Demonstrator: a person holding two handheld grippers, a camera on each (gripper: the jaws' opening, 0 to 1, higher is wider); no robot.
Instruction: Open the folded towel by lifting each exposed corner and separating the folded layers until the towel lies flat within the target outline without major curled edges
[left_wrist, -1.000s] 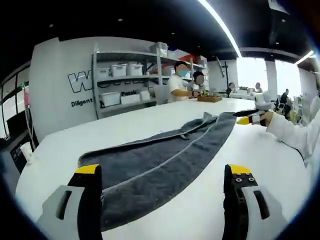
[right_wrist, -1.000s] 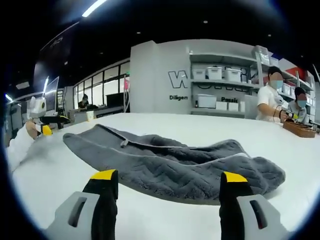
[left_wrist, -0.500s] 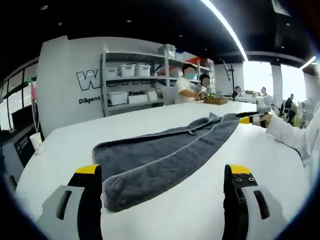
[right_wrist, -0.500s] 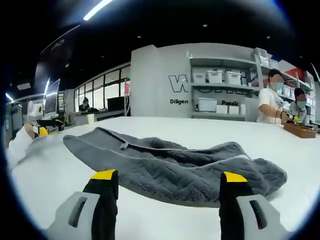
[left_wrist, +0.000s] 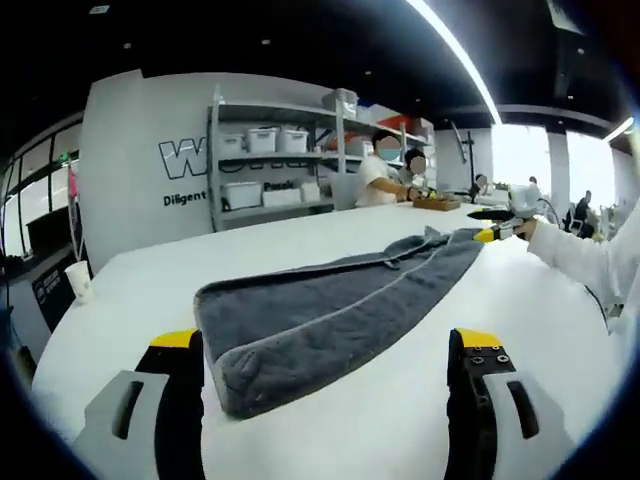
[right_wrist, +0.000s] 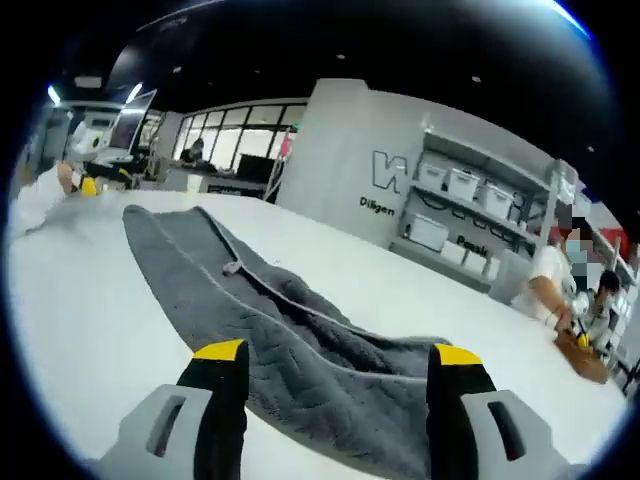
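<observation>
my left gripper (left_wrist: 325, 355) hangs low over the near end of the table (left_wrist: 150, 275), its two yellow-tipped jaws spread wide and holding nothing. the grey towel (left_wrist: 340, 300) lies between and beyond them, a long folded strip running from just ahead of the jaws away to the far right. its near end is a blunt folded corner with the upper layer doubled over the lower one, a pale stitched hem tracing the edge.

at the far end of the strip my right gripper (left_wrist: 487, 235) shows small, with my white sleeve (left_wrist: 590, 265) behind it; from here i cannot tell whether it touches the cloth.

in the right gripper view the jaws of that gripper (right_wrist: 332, 360) are also parted with nothing between them, and the towel (right_wrist: 270, 320) bunches in soft wrinkles just ahead of them, then stretches away to the far left. a small loop tag (right_wrist: 232, 267) sits on the hem partway along. the left gripper (right_wrist: 88, 186) appears tiny at that far end.

beyond the table, a shelving unit (left_wrist: 270, 165) with white bins stands against a grey wall, and two people (left_wrist: 395, 170) work at a bench to its right. a paper cup (left_wrist: 79, 281) stands at the table's left edge.
</observation>
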